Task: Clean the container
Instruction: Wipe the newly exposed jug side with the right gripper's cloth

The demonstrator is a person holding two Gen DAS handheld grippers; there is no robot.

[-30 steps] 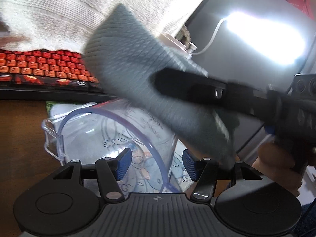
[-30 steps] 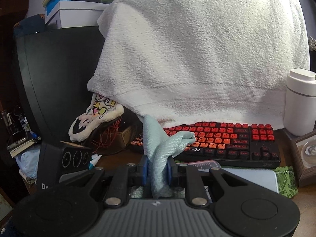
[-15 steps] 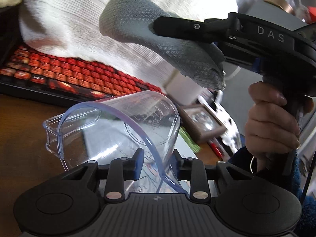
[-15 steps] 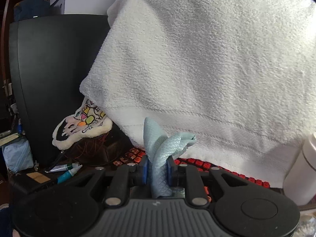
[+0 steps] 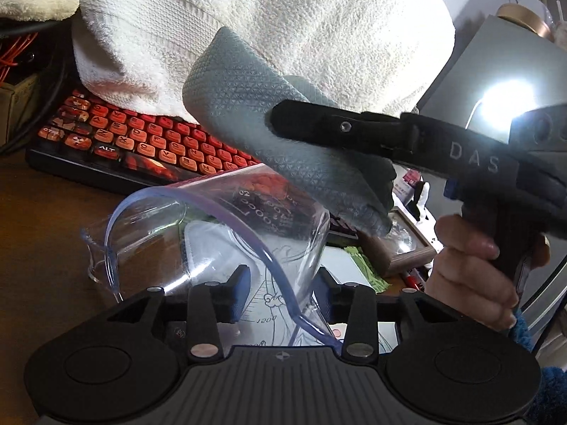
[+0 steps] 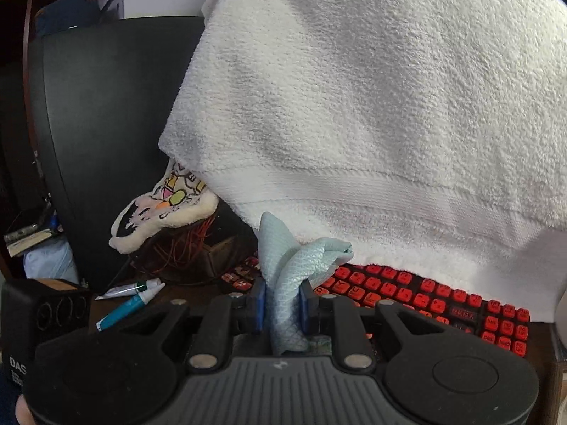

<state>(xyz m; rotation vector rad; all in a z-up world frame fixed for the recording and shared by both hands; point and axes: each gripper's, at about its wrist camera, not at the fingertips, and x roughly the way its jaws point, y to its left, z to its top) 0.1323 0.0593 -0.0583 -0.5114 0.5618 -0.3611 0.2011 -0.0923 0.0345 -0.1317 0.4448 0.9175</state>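
- The clear jug (image 5: 226, 233) lies tipped in the air over the desk, its wall pinched between the left gripper (image 5: 281, 292) fingers.
- The right gripper (image 6: 281, 304), closed on the cloth (image 6: 294, 265), holds it just above the jug's base.
- Wiping looks underway; how clean it is cannot be told.

Wooden desk (image 5: 46, 219) — red-keyed keyboard (image 5: 141, 145) atop

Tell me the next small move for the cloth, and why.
Probably lower the right gripper so the cloth presses on the container wall. The left gripper holds the clear container tipped on its side by its rim, while the cloth, pinched in the right gripper, hangs just above the wall; contact is unclear, so wiping likely needs it brought down.
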